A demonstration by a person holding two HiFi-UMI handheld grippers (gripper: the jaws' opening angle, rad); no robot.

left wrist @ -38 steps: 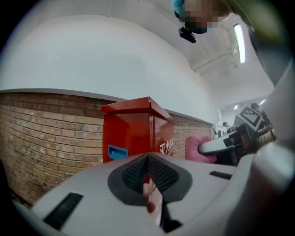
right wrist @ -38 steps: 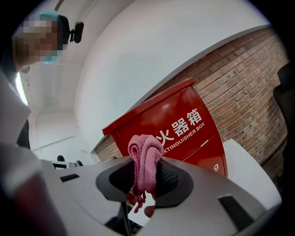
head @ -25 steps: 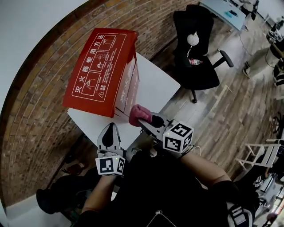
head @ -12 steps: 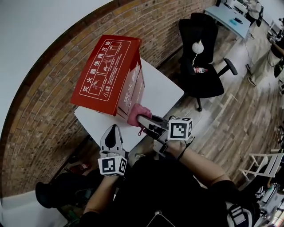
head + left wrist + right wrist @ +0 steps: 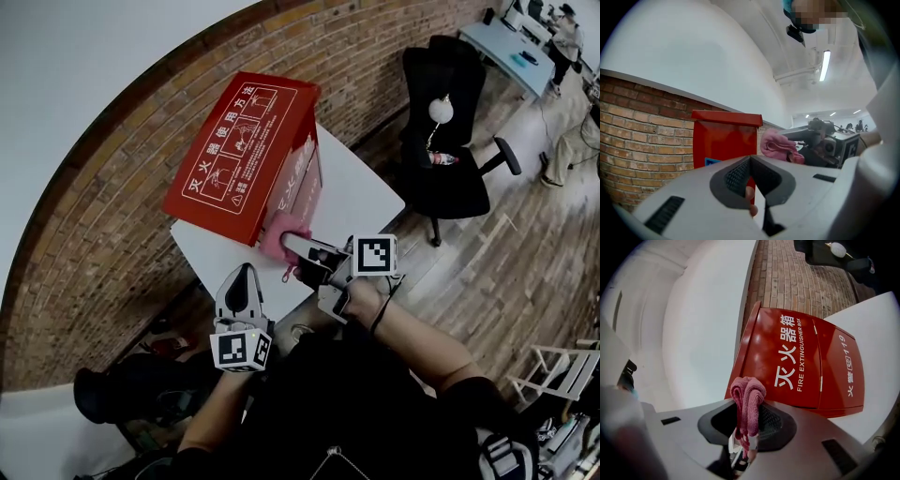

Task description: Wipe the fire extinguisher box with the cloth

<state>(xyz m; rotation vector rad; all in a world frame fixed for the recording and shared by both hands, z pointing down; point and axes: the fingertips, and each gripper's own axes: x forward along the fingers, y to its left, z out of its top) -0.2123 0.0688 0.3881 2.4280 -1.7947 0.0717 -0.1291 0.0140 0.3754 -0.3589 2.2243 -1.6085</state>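
Right gripper [image 5: 298, 246]: jaws clamped on a pink cloth [image 5: 748, 397]; the cloth is folded into a thick wad that sticks out past the jaw tips, with a loose end hanging down between them
Cloth contact: in the head view the wad lies against the front face of the fire extinguisher box [image 5: 242, 150], near its lower corner
Left gripper [image 5: 751, 164]: jaws together, nothing clamped; held low and close to the person, well apart from the box and touching nothing
Jaw pads: dark, with a fine ribbed texture, set in smooth light grey shells
Cloth material: soft knitted or terry fabric with rounded folds
Box material: red rectangular cabinet with a glossy, smooth surface and a lid that overhangs the front; white Chinese characters, "FIRE EXTINGUISHER BOX" and "119" on the front, white instruction diagrams on the top
Box state: doors closed, contents not visible
Box location: standing on the white table [image 5: 356, 197], at the end nearest the brick wall [image 5: 112, 234]
Surroundings: black office chair [image 5: 450, 141] on a wooden plank floor [image 5: 506, 262], well apart from the box
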